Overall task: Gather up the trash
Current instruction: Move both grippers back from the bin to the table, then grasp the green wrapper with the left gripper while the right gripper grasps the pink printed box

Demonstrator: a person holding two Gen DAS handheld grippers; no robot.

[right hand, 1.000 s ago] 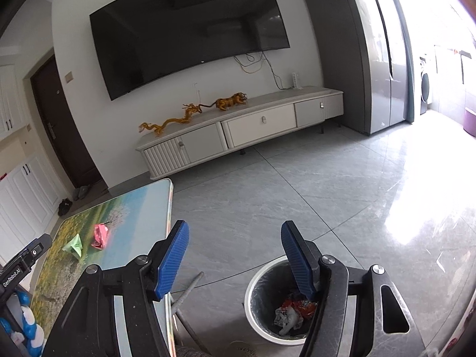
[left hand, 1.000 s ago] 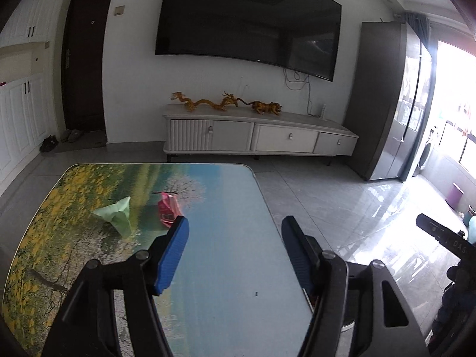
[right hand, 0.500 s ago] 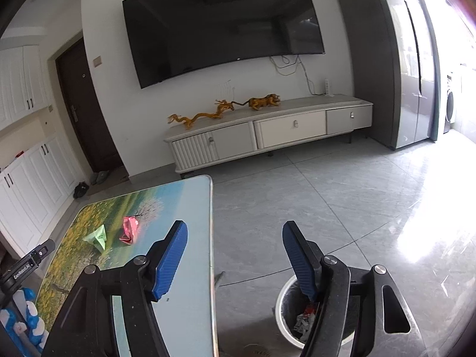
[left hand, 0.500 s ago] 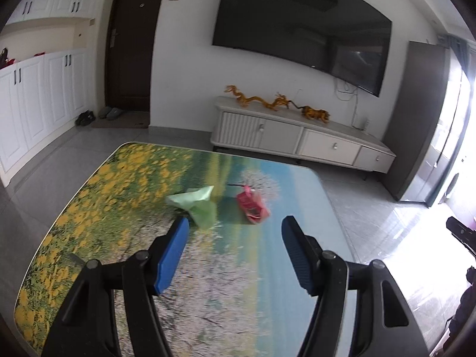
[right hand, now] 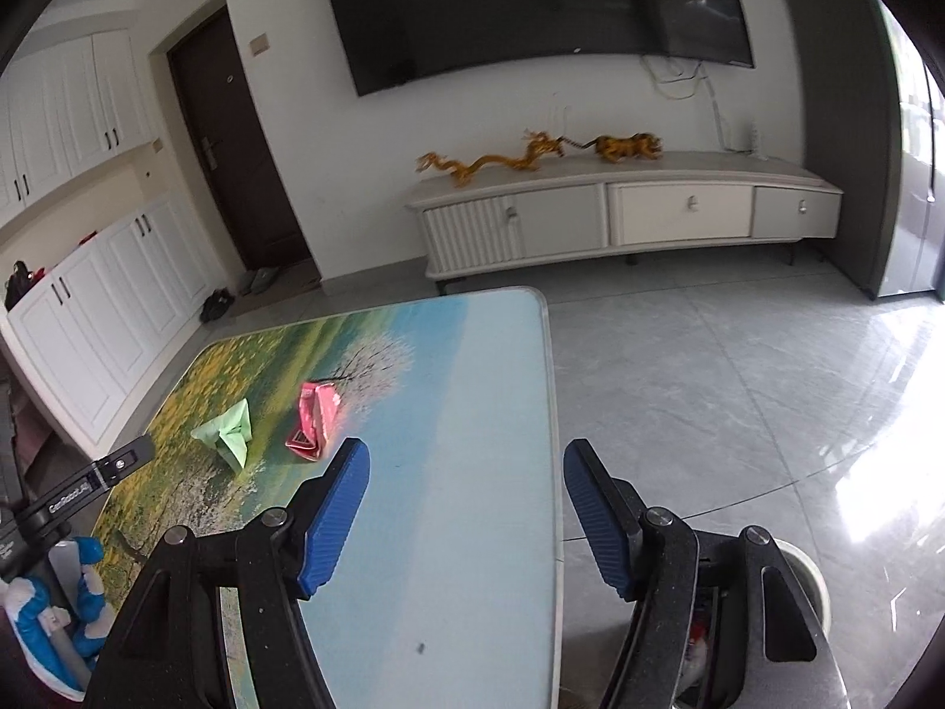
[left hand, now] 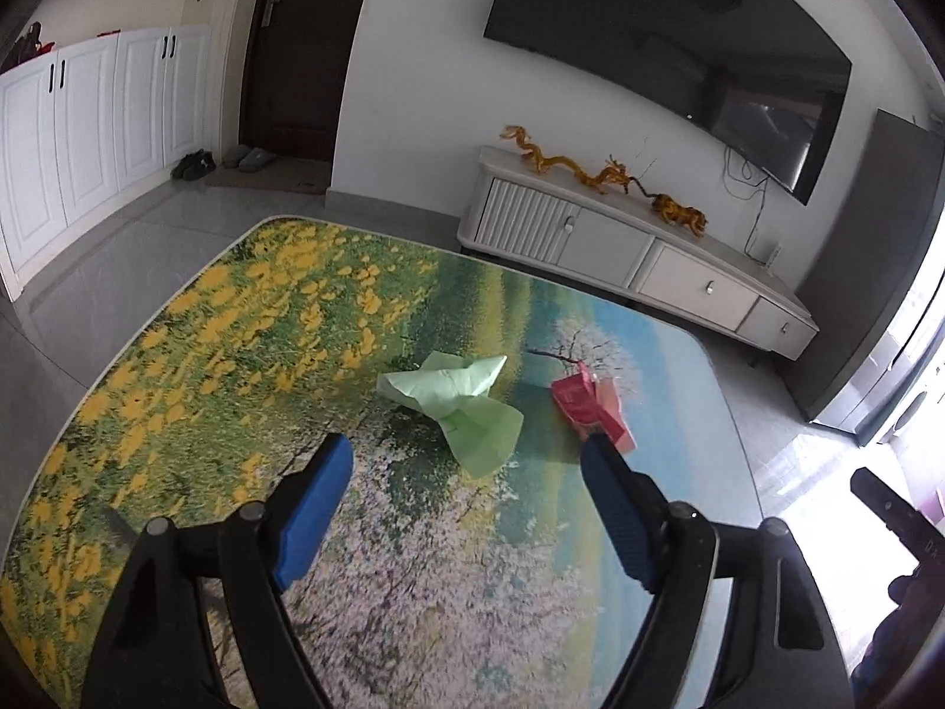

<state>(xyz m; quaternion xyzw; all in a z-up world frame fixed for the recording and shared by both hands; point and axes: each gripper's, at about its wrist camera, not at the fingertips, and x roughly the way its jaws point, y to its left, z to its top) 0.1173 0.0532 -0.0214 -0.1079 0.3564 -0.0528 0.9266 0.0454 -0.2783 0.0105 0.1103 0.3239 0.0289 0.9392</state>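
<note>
Left wrist view: now swung from the floor side onto the counter [left hand: 177, 354], green paper [left hand: 458, 407] straight ahead, red wrapper [left hand: 590, 410] just beside it. Closer to both scraps than a second ago, so pickup looks next. Left gripper [left hand: 466, 475] empty, jaws opening, touching nothing. Right gripper [right hand: 466, 472] also empty and open, over the counter edge, bin [right hand: 812, 579] below.

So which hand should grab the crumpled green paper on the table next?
Left, probably. The left hand-held gripper, jaws opening and empty, points almost straight at the crumpled green paper; the right hand-held gripper faces bare tabletop.
</note>
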